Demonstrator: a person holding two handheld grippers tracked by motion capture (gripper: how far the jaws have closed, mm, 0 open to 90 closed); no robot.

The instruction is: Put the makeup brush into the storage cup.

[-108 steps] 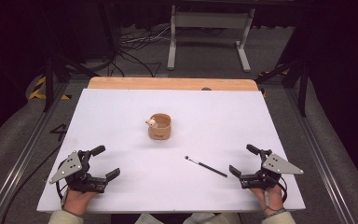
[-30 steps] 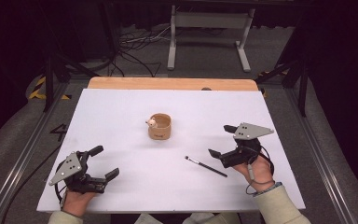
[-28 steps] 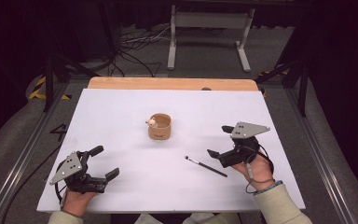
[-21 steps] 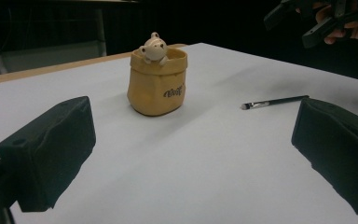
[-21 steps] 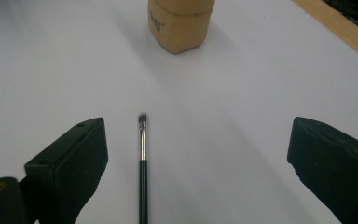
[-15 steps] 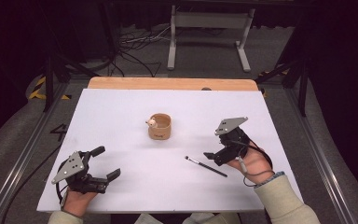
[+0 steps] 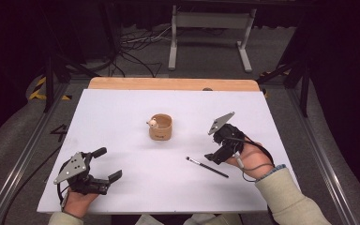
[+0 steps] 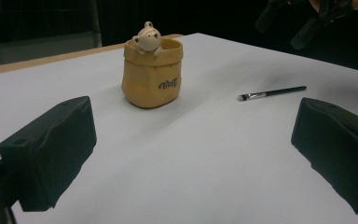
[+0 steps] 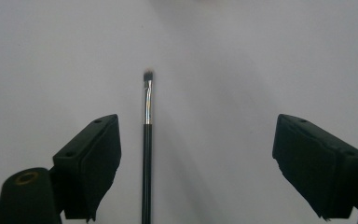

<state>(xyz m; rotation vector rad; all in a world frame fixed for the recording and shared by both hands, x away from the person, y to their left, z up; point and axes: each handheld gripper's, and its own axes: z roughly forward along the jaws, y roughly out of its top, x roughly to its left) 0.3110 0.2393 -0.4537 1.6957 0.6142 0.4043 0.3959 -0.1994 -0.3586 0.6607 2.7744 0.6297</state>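
Right gripper, jaws wide and empty: brush lies lengthwise ahead, near its left jaw, probably just below.

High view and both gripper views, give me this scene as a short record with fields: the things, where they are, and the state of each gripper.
surface: white table
cup: tan pot with a small bear figure on its rim, upright, mid-table
brush: thin black brush lying flat, right of the cup, bristle end toward table centre
right gripper: open, tilted down over the brush handle; brush lies between its jaws, nearer one jaw, not gripped
left gripper: open, holds nothing, low at the near left, facing the cup
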